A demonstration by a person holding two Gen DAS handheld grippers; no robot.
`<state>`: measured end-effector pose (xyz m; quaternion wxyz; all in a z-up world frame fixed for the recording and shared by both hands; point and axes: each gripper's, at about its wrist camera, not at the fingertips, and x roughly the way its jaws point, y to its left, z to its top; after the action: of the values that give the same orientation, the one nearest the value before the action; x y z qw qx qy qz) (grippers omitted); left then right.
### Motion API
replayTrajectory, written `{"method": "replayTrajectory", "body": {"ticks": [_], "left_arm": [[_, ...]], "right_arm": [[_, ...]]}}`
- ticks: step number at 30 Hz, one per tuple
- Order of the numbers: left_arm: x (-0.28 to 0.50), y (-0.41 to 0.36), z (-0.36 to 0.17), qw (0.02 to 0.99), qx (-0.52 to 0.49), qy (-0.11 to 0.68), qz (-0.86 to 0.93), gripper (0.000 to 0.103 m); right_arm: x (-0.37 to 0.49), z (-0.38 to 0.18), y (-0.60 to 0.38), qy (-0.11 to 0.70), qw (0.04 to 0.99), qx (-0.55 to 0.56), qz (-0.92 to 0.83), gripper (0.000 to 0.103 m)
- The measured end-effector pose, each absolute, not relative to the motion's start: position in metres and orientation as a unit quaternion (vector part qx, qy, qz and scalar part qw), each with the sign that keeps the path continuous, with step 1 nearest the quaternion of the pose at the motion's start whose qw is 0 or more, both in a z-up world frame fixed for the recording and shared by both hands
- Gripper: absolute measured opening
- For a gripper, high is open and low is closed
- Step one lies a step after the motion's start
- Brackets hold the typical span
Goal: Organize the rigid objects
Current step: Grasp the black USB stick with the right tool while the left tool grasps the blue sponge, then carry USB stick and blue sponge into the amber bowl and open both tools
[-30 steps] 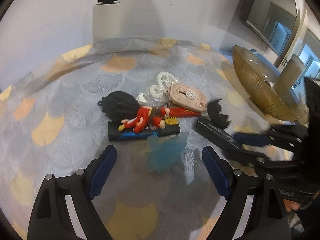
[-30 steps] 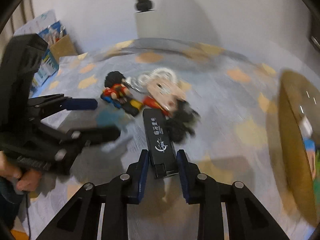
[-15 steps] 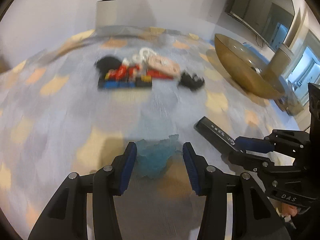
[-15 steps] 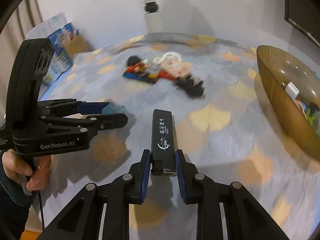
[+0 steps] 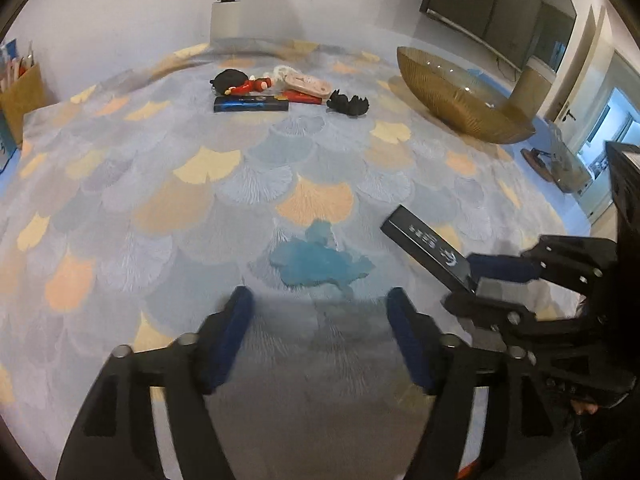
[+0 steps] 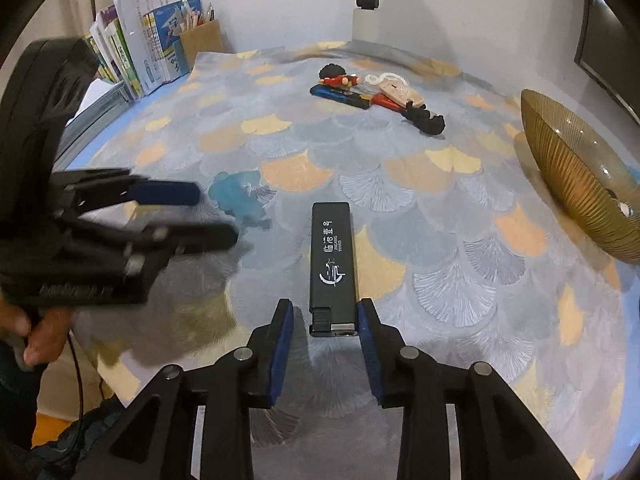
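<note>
both claws now spread – blue figure (image 5: pixel 320 262), black lighter (image 6: pixel 332 264) released

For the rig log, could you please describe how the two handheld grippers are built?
Both the left gripper and right gripper are matte black plastic with angular cut-out linkages, silver pivot pins and dark blue fingertip pads. A thin black cable hangs by the bare hand.
</note>
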<state>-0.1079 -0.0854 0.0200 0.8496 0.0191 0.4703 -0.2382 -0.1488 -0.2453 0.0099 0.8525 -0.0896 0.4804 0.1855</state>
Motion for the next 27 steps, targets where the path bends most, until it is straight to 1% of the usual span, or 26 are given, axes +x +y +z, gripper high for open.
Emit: {"method": "replayTrajectory", "body": {"ticks": [8, 10, 11, 12, 13, 19, 20, 21, 22, 23, 24, 25, 27], "left_arm": [[-0.093, -0.079, 0.020, 0.857, -0.003, 0.463, -0.227, 0.069], [-0.090, -0.084, 0.020, 0.855, 0.004, 0.466, -0.227, 0.069], [-0.089, -0.086, 0.021, 0.854, 0.005, 0.468, -0.229, 0.069], [-0.088, -0.089, 0.021, 0.853, 0.006, 0.467, -0.234, 0.068], [-0.088, -0.091, 0.020, 0.855, 0.010, 0.464, -0.230, 0.067], [-0.093, -0.094, 0.019, 0.857, 0.033, 0.460, -0.231, 0.067], [-0.094, -0.095, 0.019, 0.857, 0.035, 0.459, -0.231, 0.067], [-0.096, -0.095, 0.019, 0.857, 0.036, 0.458, -0.233, 0.067], [-0.096, -0.096, 0.019, 0.858, 0.039, 0.458, -0.232, 0.064], [-0.096, -0.096, 0.019, 0.858, 0.041, 0.457, -0.230, 0.060], [-0.095, -0.097, 0.020, 0.860, 0.044, 0.456, -0.223, 0.050], [-0.094, -0.097, 0.020, 0.862, 0.044, 0.457, -0.215, 0.047], [-0.092, -0.094, 0.022, 0.861, 0.021, 0.461, -0.213, 0.046]], "right_arm": [[-0.119, 0.009, -0.256, 0.486, 0.854, 0.000, 0.186, 0.032], [-0.117, 0.010, -0.252, 0.486, 0.854, -0.008, 0.183, 0.032], [-0.117, 0.010, -0.249, 0.487, 0.854, -0.016, 0.183, 0.034], [-0.116, 0.010, -0.248, 0.487, 0.853, -0.023, 0.186, 0.039], [-0.116, 0.010, -0.245, 0.486, 0.852, -0.030, 0.193, 0.041], [-0.112, 0.005, -0.239, 0.462, 0.864, -0.059, 0.193, 0.041], [-0.114, 0.004, -0.237, 0.457, 0.866, -0.068, 0.190, 0.039], [-0.116, 0.004, -0.236, 0.454, 0.868, -0.078, 0.187, 0.031], [-0.117, 0.004, -0.234, 0.450, 0.869, -0.085, 0.188, 0.025], [-0.120, 0.004, -0.230, 0.446, 0.869, -0.093, 0.192, 0.024], [-0.123, 0.004, -0.229, 0.444, 0.870, -0.096, 0.192, 0.024], [-0.125, 0.004, -0.229, 0.442, 0.871, -0.096, 0.190, 0.024], [-0.129, 0.005, -0.235, 0.446, 0.871, -0.073, 0.193, 0.024]]}}
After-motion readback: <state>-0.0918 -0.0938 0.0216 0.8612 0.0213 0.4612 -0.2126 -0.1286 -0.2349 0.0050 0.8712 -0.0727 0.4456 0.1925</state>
